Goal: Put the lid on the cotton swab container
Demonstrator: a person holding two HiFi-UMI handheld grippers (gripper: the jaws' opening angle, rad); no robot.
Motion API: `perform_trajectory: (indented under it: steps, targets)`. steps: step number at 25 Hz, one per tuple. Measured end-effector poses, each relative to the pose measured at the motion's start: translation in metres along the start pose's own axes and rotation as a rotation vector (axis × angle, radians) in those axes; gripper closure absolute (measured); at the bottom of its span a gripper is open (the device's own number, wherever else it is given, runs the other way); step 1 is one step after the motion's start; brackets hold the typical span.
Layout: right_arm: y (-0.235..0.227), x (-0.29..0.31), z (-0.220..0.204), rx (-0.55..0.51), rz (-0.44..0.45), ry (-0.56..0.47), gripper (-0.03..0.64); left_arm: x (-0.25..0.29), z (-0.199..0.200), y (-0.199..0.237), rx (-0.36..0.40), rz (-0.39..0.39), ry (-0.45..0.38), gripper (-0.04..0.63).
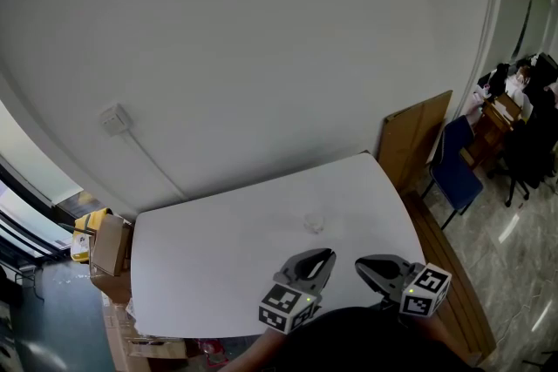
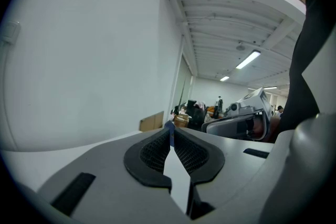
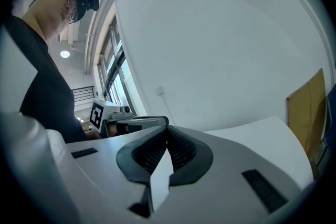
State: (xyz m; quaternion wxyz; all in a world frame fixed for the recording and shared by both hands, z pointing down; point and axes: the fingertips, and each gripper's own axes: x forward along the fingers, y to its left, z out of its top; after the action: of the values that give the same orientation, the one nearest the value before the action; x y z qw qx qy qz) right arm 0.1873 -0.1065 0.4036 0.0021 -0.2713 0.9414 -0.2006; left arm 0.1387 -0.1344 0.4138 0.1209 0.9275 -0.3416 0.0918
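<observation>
Evidently idle | left gripper (image 1: 324,259): fingers were pressed together, empty | right gripper (image 1: 364,266): fingers likewise | small clear round container (image 1: 314,224) sat on white surface (image 1: 218,266) ahead of both fingertips, well apart | lid state too small to tell | grippers held back, probably a resting pose.

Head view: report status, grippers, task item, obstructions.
Left gripper shut, empty; right gripper shut, empty. Small clear item on white table, untouched, too faint to identify. Nothing between.

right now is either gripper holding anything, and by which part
Nothing is held. The left gripper and the right gripper are both shut and empty, jaws meeting at the tips, by the white table.
</observation>
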Motion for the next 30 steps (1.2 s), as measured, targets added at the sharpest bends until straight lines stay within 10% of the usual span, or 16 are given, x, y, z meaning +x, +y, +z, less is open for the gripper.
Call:
perform_trajectory:
  steps: [30]
  targets:
    - [-0.0002, 0.0012, -0.0055, -0.003, 0.001, 0.025, 0.601, 0.0017, -0.0053, -0.0022, -0.033, -0.011, 0.016, 0.561]
